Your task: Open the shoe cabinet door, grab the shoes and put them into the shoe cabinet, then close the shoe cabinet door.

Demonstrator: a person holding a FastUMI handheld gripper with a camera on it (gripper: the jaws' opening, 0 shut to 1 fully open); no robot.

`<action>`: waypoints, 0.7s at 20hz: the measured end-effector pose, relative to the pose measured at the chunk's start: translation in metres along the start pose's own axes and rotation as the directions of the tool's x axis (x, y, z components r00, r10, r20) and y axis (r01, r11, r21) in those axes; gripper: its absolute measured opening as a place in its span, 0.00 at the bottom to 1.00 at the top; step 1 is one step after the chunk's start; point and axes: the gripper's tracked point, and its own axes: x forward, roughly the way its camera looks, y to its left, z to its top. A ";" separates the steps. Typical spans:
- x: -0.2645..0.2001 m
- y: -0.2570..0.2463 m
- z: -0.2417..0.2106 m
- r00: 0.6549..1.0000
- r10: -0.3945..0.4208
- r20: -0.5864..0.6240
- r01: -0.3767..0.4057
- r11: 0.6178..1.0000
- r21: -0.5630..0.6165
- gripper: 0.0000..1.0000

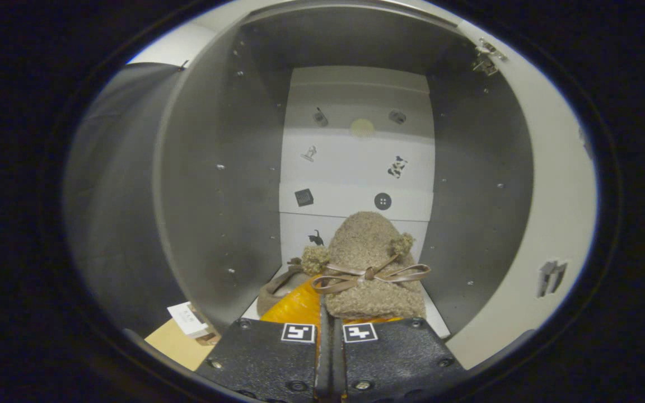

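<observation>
My gripper is shut on a fuzzy beige slipper, both fingers pinching its edge near the heel. The slipper has a brown ribbon bow, two pompoms and a yellow-orange lining. It hangs toe-forward inside the open shoe cabinet, just above the cabinet's white floor. A second shoe of the same beige tone lies on the floor to the left, partly hidden behind the held one. The cabinet door stands swung open to the right, its hinge at the top.
The cabinet's back wall is white with small stickers and two round fittings. Grey side walls with shelf-pin holes stand close on both sides. Outside the cabinet, at lower left, a small white box rests on a tan surface.
</observation>
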 end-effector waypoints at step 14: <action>0.117 -0.039 -0.063 0.985 -0.037 -0.169 0.049 0.997 0.065 0.05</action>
